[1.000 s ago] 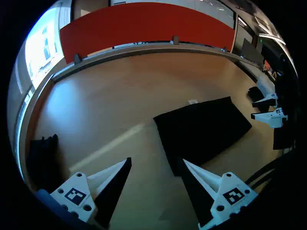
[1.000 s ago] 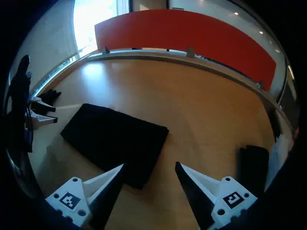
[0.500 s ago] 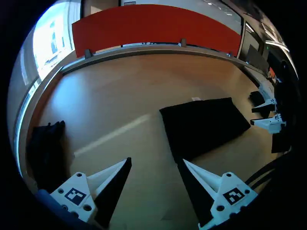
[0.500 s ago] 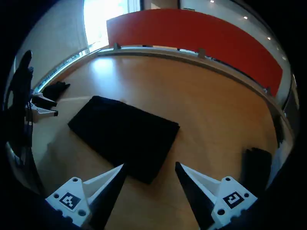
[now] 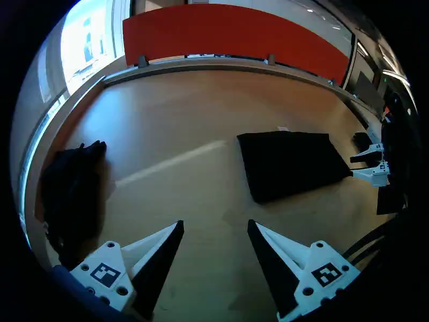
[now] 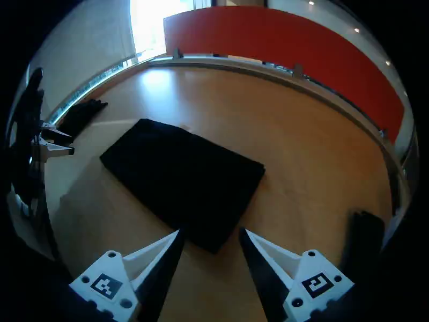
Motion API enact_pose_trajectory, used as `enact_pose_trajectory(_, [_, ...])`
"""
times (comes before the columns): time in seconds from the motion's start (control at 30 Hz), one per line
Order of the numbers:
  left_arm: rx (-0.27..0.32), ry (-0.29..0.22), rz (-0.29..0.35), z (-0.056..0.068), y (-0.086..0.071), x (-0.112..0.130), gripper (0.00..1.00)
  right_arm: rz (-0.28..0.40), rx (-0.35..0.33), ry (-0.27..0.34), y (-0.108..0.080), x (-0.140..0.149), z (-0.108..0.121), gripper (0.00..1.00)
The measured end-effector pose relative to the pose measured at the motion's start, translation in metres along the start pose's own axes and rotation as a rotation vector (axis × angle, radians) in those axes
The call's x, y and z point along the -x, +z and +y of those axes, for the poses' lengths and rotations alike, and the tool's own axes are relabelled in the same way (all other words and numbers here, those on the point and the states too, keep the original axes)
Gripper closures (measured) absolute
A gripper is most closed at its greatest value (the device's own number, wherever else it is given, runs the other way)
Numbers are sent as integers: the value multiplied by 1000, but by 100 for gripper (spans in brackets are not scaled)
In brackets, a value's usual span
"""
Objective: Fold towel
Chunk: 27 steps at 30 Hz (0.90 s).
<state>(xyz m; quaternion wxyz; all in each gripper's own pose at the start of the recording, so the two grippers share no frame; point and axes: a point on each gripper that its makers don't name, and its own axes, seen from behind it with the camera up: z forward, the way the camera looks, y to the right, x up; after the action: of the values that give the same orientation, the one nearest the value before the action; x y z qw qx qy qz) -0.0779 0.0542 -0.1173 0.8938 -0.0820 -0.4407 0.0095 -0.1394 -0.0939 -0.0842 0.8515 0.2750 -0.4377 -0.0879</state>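
Two empty grippers, left gripper [image 5: 213, 236] and right gripper [image 6: 210, 241], hang with fingers spread, the black towel [image 6: 182, 180] flat on the table [image 6: 305, 145] at the right one's twelve o'clock, so each should pinch a corner squarely.

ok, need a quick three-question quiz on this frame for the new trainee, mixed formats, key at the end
1. True or false: the right gripper is shut on the black towel.
2. The towel lies: A) flat on the wooden table; B) in a basket; C) hanging from a gripper.
3. What colour is the panel along the table's far edge?
Key: 1 false, its jaws are open and hold nothing; 2 A; 3 red.
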Motion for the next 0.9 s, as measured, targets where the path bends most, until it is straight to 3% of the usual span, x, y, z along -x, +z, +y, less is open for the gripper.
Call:
enact_pose_trajectory(0.5, [-11, -30, -13, -8, -15, 17, 12, -65, -31, -87, 2, 22, 3, 41])
enact_pose_trajectory(0.77, [-13, -36, -22, -7, -17, 23, 12, -76, -55, -78, 4, 24, 0, 65])
enact_pose_trajectory(0.9, [-12, -36, -23, -7, -18, 24, 12, -82, -55, -83, 4, 25, 0, 82])
